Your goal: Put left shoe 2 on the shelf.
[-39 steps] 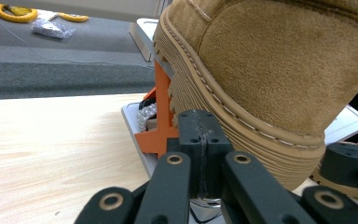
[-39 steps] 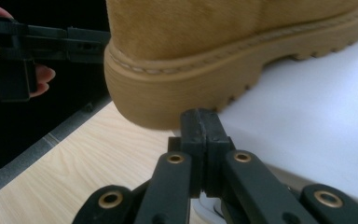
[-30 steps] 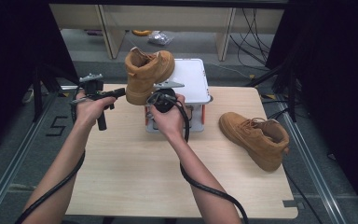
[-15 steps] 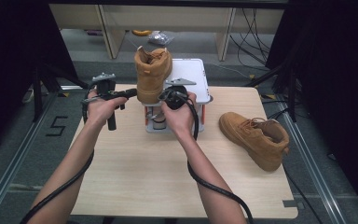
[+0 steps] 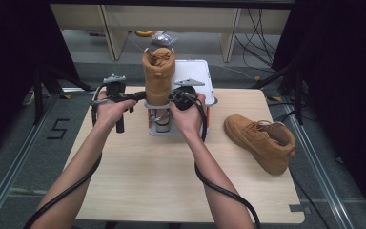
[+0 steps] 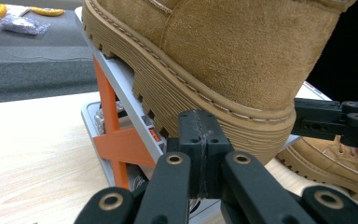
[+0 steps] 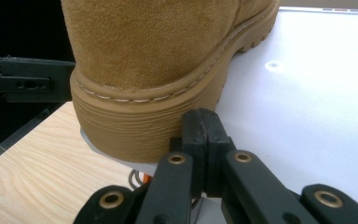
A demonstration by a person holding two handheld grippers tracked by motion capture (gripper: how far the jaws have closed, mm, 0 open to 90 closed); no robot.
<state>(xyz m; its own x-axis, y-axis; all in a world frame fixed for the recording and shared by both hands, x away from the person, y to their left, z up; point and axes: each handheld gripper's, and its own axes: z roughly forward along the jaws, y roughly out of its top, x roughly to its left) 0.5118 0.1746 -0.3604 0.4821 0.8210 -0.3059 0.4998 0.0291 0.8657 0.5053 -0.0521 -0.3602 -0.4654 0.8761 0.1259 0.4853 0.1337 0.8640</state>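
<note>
A tan suede boot (image 5: 158, 76) stands heel toward me on the slanted white plate of a rack (image 5: 198, 76) at the table's back middle. My left gripper (image 5: 142, 97) is shut with nothing between its jaws. Its tips (image 6: 199, 135) sit against the ribbed heel sole of the boot (image 6: 223, 51). My right gripper (image 5: 173, 97) is shut too and holds nothing. It meets the heel from the other side, tips (image 7: 204, 135) beside the boot's (image 7: 154, 56) sole edge. Each gripper view shows the other gripper's black jaw beyond the heel.
A second tan boot (image 5: 262, 140) lies on its side on the wooden table (image 5: 138, 181) to the right of the rack. The rack has orange struts (image 6: 112, 135) under a grey and white plate (image 7: 307, 93). Shelving and cables stand behind the table.
The boot has swung from a leftward tilt with its toe to the right to heel-on toward me. Both hands have shifted a little to the right along with it.
</note>
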